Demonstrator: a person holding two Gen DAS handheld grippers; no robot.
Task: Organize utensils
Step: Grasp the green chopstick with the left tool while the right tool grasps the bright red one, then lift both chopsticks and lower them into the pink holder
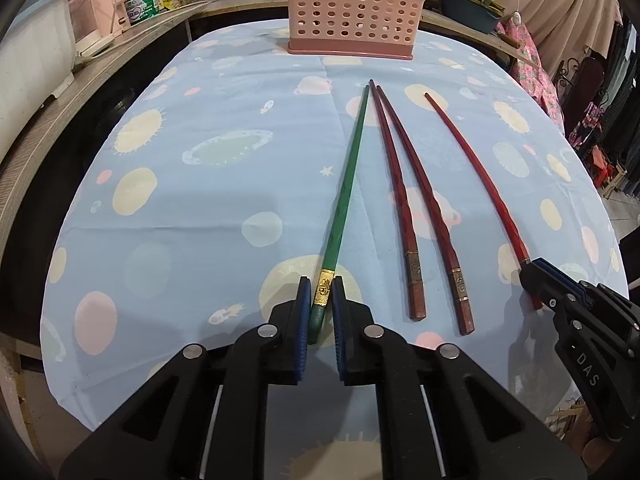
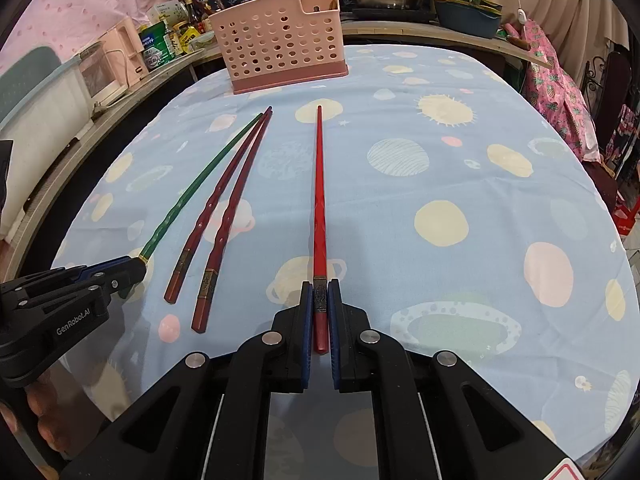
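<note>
Four chopsticks lie lengthwise on my tablecloth (image 2: 460,152), tips toward the pink basket (image 2: 280,44). My left gripper (image 1: 319,284) clamps the green chopstick (image 1: 348,184), my right gripper (image 2: 320,288) the red chopstick (image 2: 319,200). "GenRobot.AI" marks the left.

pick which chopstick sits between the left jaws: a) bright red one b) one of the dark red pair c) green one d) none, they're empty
c, the left gripper has its jaws closed around the gold band end of the green chopstick; the bright red chopstick is in the right gripper, and the dark red pair lies untouched on the tablecloth.
</note>
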